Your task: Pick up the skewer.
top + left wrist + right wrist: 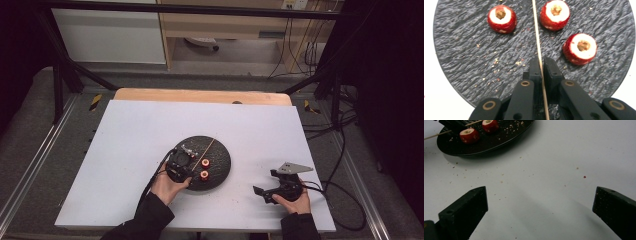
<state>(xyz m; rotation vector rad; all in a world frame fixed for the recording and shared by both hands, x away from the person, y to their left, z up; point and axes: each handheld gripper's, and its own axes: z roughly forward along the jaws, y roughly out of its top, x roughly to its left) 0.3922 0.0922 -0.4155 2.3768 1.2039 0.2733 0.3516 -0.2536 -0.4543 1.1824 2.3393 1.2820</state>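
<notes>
Wooden skewer [538, 42] pinched in left tool [541, 65] over plate [461, 50]; right tool [540, 202] rests agape.

1. In the left gripper view, the near end of the wooden skewer [537, 37] runs down between the pinched jaws of the left gripper [540, 65] and is cut off by the bottom edge; its far end leaves the frame at the top.
2. The same view cuts the dark slate plate [461, 57] at the top.
3. In the high view, the left gripper [181, 165] covers part of the plate [220, 150], and the third red fruit piece is hidden there.
4. In the right gripper view, the plate [506, 135] is cut by the top edge.
5. There, both jaws of the right gripper [540, 202] are cropped by the frame.
</notes>
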